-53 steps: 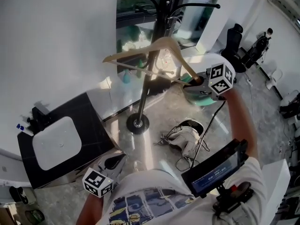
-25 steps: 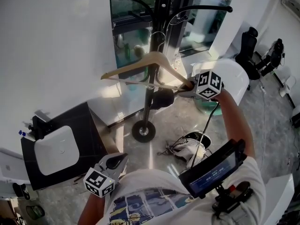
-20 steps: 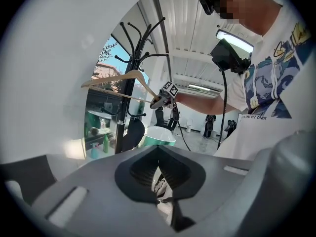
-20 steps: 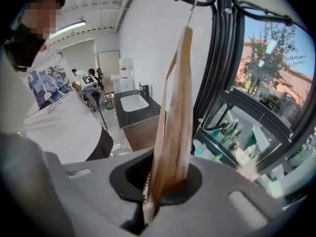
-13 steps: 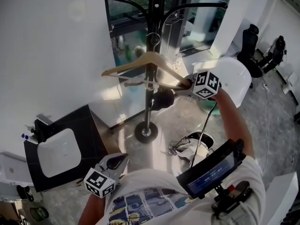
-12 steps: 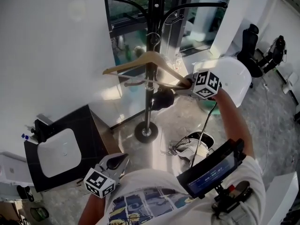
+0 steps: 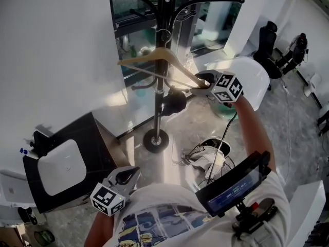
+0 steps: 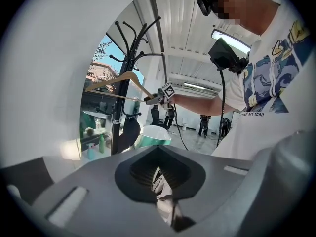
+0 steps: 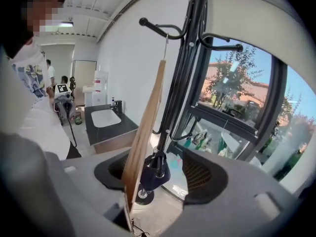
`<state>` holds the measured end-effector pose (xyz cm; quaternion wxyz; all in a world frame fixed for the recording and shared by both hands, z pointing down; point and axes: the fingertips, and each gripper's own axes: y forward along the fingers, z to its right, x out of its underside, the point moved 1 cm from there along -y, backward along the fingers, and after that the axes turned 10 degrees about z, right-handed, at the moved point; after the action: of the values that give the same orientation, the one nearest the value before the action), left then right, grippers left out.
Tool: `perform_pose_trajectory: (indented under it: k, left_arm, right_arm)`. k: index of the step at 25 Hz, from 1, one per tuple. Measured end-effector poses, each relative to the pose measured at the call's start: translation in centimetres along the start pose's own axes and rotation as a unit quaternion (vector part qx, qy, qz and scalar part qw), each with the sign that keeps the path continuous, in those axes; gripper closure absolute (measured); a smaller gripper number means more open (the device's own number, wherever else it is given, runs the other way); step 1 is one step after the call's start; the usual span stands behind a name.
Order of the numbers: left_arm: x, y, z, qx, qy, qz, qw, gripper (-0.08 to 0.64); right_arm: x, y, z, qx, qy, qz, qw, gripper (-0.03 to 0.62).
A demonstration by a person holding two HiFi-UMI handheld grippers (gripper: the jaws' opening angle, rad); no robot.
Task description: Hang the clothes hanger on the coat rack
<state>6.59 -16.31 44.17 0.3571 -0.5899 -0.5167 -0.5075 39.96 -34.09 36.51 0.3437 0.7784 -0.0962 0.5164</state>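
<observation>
Seemingly hooked — the hanger hangs from a rack arm, its end between the right gripper's spread jaws, which have just been opening. Next — back out without snagging. Left gripper pressed together, empty.

A plain white wall is on your left. Ahead of you is a big window with a dark frame. Through it you see green trees, a building and blue sky. Small bottles stand low by the glass. Sun makes a bright patch low on the wall. The floor is grey and shiny, and some cables lie on it. Down to your left is a dark counter with a white sink in it. Black chairs stand far off on your right. A long lamp glows on the ceiling.
</observation>
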Motion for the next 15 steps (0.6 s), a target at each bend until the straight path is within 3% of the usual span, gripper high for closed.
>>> perform_pose_trajectory:
  k: [7, 15]
  left_arm:
    - [0.3, -1.3, 1.0, 0.033, -0.003, -0.006, 0.9994, 0.557]
    - [0.7, -5.3, 2.7, 0.062, 0.007, -0.013, 0.998, 0.557]
  right_arm:
    - [-0.1, -3.4, -0.8, 0.074, 0.014, 0.021, 0.997, 0.268]
    - [-0.6, -9.3, -2.8, 0.198, 0.031, 0.055, 0.978, 0.247]
